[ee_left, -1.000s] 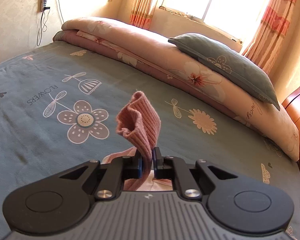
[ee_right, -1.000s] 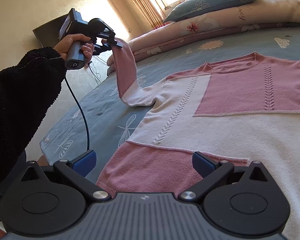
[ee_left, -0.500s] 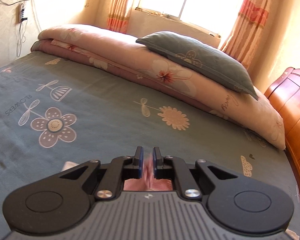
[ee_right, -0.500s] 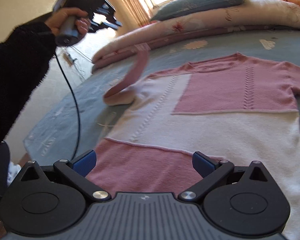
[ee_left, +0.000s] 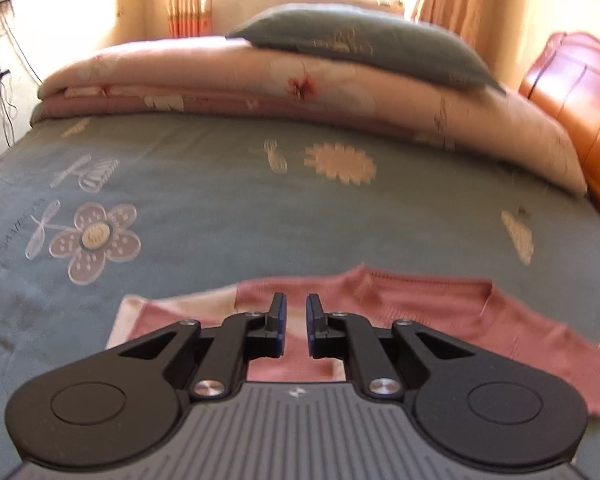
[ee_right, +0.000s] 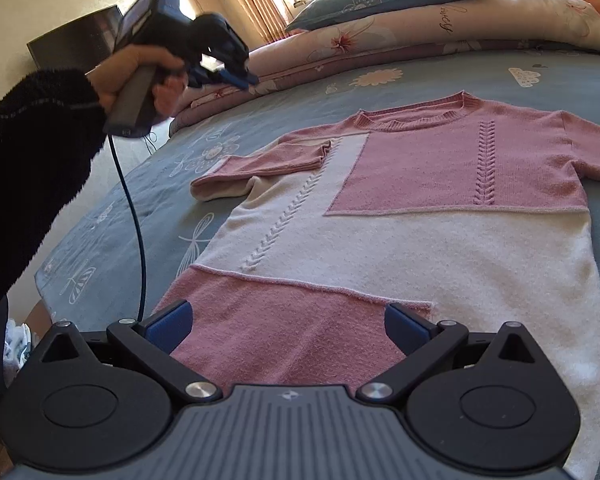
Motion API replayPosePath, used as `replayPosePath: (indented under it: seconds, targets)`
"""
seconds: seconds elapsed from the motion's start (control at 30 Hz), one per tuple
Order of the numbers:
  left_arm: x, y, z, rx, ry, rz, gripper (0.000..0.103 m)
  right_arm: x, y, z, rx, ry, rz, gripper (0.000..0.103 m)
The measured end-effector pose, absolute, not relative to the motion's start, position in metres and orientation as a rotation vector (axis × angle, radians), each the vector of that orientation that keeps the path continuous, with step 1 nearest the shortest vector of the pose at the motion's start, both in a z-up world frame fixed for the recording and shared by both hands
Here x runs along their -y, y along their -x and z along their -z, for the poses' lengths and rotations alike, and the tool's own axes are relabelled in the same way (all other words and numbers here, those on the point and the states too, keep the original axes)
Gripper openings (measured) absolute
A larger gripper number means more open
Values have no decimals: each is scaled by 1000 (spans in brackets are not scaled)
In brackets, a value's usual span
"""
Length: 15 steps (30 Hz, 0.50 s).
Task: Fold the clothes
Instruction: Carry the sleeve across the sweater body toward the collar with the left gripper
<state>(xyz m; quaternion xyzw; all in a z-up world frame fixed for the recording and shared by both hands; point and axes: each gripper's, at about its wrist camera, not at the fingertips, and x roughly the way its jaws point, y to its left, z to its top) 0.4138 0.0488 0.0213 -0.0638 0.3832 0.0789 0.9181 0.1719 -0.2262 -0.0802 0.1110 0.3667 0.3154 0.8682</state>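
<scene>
A pink and cream knit sweater (ee_right: pixel 400 216) lies flat, front up, on the grey-blue bed sheet (ee_right: pixel 148 200). Its left sleeve (ee_right: pixel 284 160) lies folded inward across the chest. My left gripper (ee_left: pixel 293 312) hovers above that shoulder with a small gap between its fingers and nothing held; it also shows in the right wrist view (ee_right: pixel 240 78), raised in the hand. My right gripper (ee_right: pixel 286 326) is wide open and empty just above the sweater's pink hem. The right sleeve (ee_right: pixel 596 148) lies spread out.
A rolled floral quilt (ee_left: pixel 300 84) and a grey-green pillow (ee_left: pixel 364 48) lie along the far side of the bed. A wooden headboard (ee_left: pixel 576 92) stands at the right. A black cable (ee_right: pixel 138 232) hangs from the left gripper's handle.
My left gripper carried the pink sleeve inward over the sweater's chest, let it go and lifted away. The sleeve now lies folded. My right gripper stayed open by the hem.
</scene>
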Motion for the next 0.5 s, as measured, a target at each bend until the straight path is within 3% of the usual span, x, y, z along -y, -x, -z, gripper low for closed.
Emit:
replayPosePath:
  seconds: [0.23,0.37,0.5]
  targets:
    - [-31,-394,42,-840,-165,-97,17,221,-178,84,-781,-232,-649,103]
    - [-5,-373,71,-780,-515,-12,39,216,-180,87,-793,-220,-652,103]
    - [15,-359,99,-730,-824,46,41,212,-183,90,-804,-216,-653,103]
